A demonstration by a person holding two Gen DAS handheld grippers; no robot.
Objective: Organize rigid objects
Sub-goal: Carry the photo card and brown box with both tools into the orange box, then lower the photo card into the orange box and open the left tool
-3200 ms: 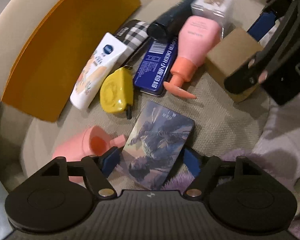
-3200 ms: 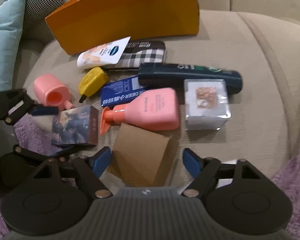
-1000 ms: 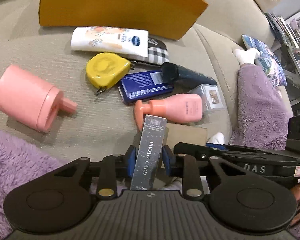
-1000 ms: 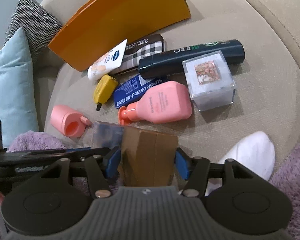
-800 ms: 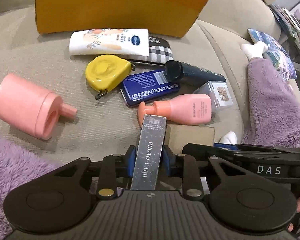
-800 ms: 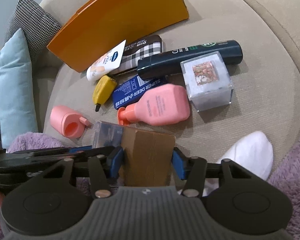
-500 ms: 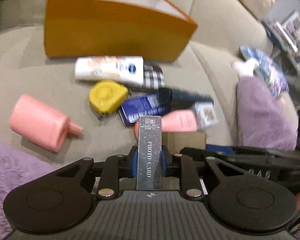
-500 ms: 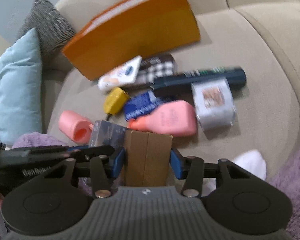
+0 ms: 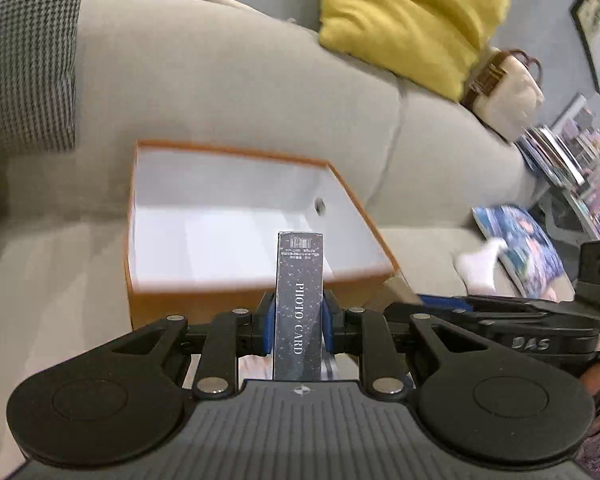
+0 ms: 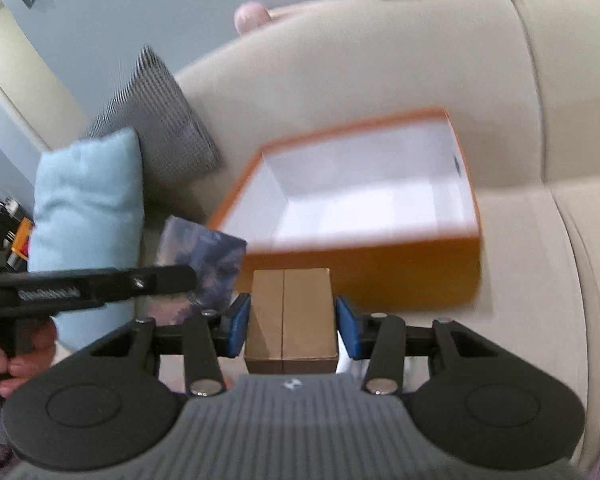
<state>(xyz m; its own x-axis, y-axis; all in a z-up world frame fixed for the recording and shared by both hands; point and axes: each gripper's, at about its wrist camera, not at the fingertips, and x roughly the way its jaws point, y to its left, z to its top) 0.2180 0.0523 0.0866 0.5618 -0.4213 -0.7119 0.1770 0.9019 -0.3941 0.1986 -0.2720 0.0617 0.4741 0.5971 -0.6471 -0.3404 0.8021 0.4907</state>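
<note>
1. Both views have swung up off the scattered items: the orange box (image 9: pixel 236 304) on the sofa (image 9: pixel 228 92) now shows its white inside.
2. Left wrist: left claw (image 9: pixel 299 322) clamps the upright photo card box (image 9: pixel 299 300) before the orange box.
3. Right wrist: right claw (image 10: pixel 291 326), jaws just closing, grasps the brown carton (image 10: pixel 290 316) near the orange box's front wall.

Black hand-held gripper (image 9: pixel 299 322), blue pads (image 9: pixel 266 322), silver screws, ribbed grey housing

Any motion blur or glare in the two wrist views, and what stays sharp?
Left wrist view: sofa and orange box rim mildly smeared; photo card box in the left gripper crisp, lettering legible. Right wrist view: heavier blur on orange box and cushions; cardboard box in the right gripper sharp. Fisheye bends edges; no glare.
</note>
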